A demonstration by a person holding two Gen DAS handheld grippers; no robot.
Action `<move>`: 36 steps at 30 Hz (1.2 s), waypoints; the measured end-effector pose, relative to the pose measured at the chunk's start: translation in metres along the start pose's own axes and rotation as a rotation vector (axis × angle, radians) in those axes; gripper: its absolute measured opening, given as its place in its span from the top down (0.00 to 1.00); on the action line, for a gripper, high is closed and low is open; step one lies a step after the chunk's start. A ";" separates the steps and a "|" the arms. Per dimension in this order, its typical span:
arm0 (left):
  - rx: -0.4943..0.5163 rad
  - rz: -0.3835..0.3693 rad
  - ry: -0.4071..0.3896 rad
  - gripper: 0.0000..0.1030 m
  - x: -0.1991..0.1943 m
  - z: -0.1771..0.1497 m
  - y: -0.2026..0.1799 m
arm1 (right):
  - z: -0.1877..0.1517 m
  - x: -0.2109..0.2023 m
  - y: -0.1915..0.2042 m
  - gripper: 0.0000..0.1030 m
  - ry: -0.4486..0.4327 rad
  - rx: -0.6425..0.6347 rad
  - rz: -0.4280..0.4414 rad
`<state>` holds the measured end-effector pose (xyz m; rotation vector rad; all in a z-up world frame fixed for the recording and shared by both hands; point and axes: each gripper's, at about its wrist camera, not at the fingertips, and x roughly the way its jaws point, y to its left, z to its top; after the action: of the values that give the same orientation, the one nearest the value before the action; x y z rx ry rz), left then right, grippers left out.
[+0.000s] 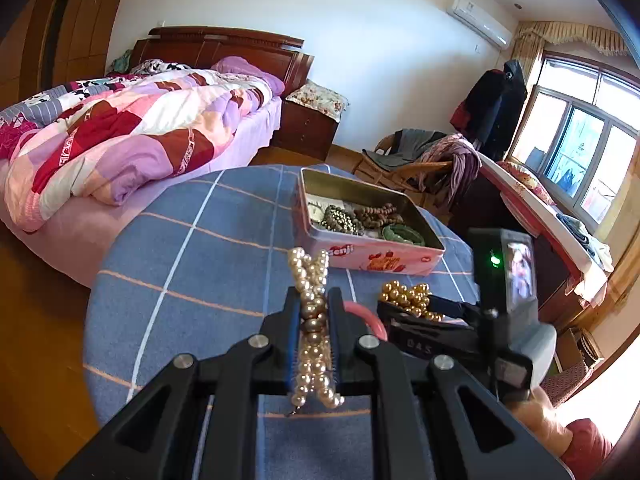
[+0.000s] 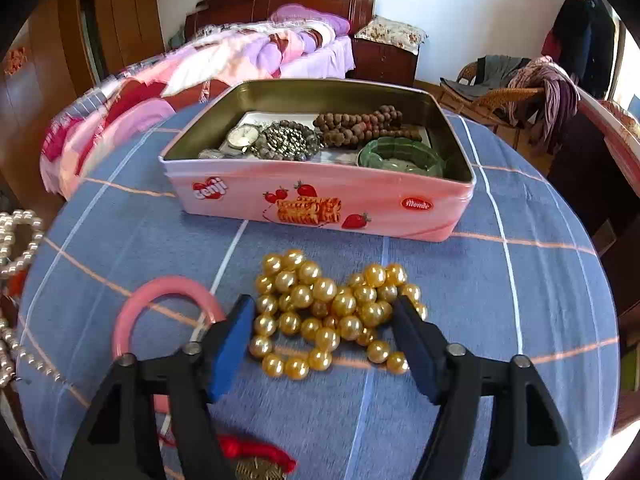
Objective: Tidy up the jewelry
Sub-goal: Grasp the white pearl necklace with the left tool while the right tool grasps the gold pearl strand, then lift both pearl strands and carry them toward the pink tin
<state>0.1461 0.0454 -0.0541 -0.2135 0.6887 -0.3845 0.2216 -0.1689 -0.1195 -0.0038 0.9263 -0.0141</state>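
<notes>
Left gripper (image 1: 314,312): jaws closed on a white pearl necklace (image 1: 312,280), which is bunched in a doubled strand. Loops stand up above the jaws and more hang below them, with a small clasp dangling free at the bottom end.

Right gripper (image 2: 326,312): jaws part open, straddling a heap of gold pearl beads (image 2: 332,308) that lies on the tabletop (image 2: 520,300), in front of the pink biscuit tin (image 2: 320,200). The pads stand at the edges of the heap; whether they press on it yet I cannot tell. No bead is lifted.

The tin holds a wristwatch, a dark metallic bead bracelet, brown wooden beads and a green bangle (image 2: 400,158). A pink bangle (image 2: 168,304) lies just beside the right gripper's left finger, and a red tassel charm (image 2: 256,460) lies under the gripper.

Risks noted:
- The gold beads are round, smooth and loosely piled. A closing grip is likely to catch only part of the strand; the rest may trail, swing, or slip out on lifting.
- The left finger could nudge or trap the pink bangle as the jaws close.
- The hanging clasp and loops of the white necklace could snag the tin's rim, or tangle with items already inside.
- The tin's near wall is tall; a low carry would drag a trailing strand against it
</notes>
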 end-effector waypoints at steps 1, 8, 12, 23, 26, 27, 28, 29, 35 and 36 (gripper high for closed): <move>0.001 0.000 0.001 0.87 0.000 -0.001 0.000 | -0.001 -0.002 -0.004 0.61 0.001 0.015 -0.014; -0.019 -0.004 -0.001 0.87 -0.004 -0.002 0.000 | -0.016 -0.013 -0.034 0.90 0.001 0.158 0.148; -0.010 -0.004 -0.005 0.87 -0.008 -0.003 -0.003 | -0.024 -0.038 -0.034 0.90 -0.048 0.185 0.172; 0.032 -0.033 -0.039 0.87 -0.024 -0.002 -0.024 | -0.030 -0.121 -0.037 0.90 -0.206 0.212 0.162; 0.056 -0.019 -0.055 0.87 -0.029 0.000 -0.030 | -0.031 -0.139 -0.038 0.90 -0.239 0.215 0.155; 0.064 -0.014 -0.059 0.87 -0.031 0.000 -0.031 | -0.031 -0.142 -0.039 0.90 -0.244 0.217 0.155; 0.072 -0.013 -0.062 0.87 -0.032 0.000 -0.033 | -0.031 -0.147 -0.039 0.90 -0.252 0.220 0.153; 0.080 -0.011 -0.067 0.87 -0.035 0.000 -0.035 | -0.032 -0.150 -0.040 0.90 -0.256 0.222 0.154; 0.122 0.023 -0.076 0.87 -0.041 0.001 -0.043 | -0.035 -0.167 -0.034 0.90 -0.292 0.207 0.138; 0.125 0.027 -0.076 0.87 -0.042 0.001 -0.043 | -0.036 -0.170 -0.033 0.90 -0.299 0.206 0.137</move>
<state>0.1055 0.0234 -0.0151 -0.0997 0.5899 -0.3902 0.0904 -0.1998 -0.0052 0.2425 0.6215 0.0180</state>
